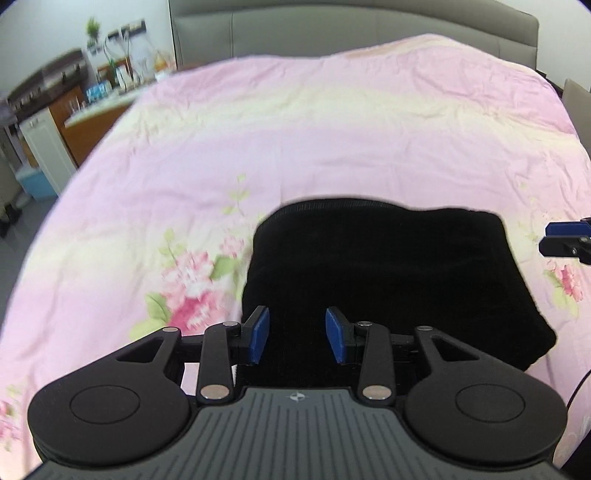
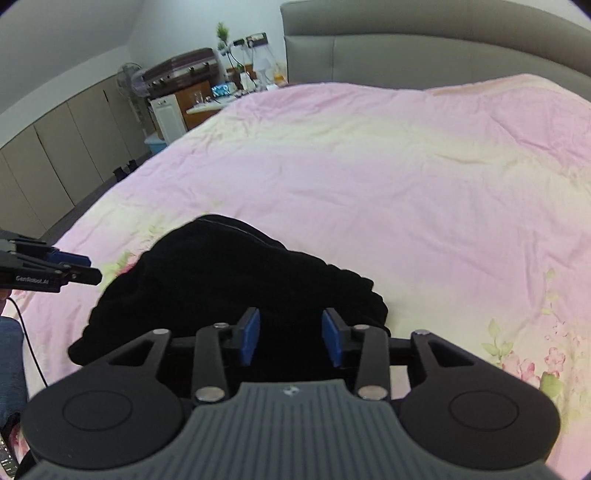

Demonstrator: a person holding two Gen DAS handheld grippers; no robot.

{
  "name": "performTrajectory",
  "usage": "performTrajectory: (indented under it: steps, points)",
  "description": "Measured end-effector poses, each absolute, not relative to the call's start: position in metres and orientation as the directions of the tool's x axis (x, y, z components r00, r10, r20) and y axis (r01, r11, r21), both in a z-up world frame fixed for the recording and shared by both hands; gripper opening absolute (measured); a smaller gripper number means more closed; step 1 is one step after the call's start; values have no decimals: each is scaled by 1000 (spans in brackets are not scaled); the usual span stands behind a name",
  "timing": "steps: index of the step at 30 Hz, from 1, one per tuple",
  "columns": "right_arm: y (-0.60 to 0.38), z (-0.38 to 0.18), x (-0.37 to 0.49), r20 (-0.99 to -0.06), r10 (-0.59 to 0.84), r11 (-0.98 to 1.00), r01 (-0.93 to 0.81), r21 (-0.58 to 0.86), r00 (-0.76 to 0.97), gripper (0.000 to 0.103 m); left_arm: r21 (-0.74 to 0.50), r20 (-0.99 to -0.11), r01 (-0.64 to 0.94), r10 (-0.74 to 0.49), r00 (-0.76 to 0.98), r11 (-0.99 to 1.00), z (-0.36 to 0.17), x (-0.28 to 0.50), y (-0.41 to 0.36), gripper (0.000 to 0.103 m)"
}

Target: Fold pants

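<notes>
Black pants (image 1: 388,266) lie folded into a compact bundle on the pink floral bedspread (image 1: 332,129), near the bed's near edge; long axis runs across the bed, parallel to the grey headboard (image 1: 369,26), ribbed waistband edge toward it; left gripper (image 1: 297,334) tilts down above the bundle's near left part, 2 blue pads parted, nothing between them; right gripper (image 2: 290,336) likewise pitched down over the near right part, jaws parted, empty.

Black pants (image 1: 388,269), folded on the bed

They lie in a compact, thick bundle on the pink floral cover, at 6 o'clock in both wrist views, ribbed waistband edge toward 12 o'clock.
</notes>
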State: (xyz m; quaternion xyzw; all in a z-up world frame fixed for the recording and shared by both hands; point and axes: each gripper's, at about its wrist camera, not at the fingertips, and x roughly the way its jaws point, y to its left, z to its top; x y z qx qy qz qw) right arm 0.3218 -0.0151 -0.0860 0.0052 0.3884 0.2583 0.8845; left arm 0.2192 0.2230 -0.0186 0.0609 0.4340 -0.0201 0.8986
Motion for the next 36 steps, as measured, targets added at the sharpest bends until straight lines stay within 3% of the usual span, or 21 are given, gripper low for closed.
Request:
performTrajectory:
  steps: [2,8,13,21,27,36]
  points:
    - [-16,-65,300,-652,479,857,-474,202,587,48,150,-752,92,52,657,984,9,205,211,48]
    - [-26,-14,222,-567,505,850,-490,194,651,67,307,-608,77,133,782,949,69,135,164,75]
    - [-36,1,155,-520,468,874,-461,152,715,93,308,-540,49,132,831,950,68,83,133,87]
    - [-42,-9,85,-486,419,903,-409,134,767,95,146,-561,-58,131,818,988,38,40,110,89]
    - [-51,-29,57,-476,376,922,-371,108,795,96,159,-572,-120,191,798,980,17,24,95,90]
    - [-60,-52,42,-497,353,932,-346,109,793,98,109,-648,-87,137,749,990,-23,16,82,90]
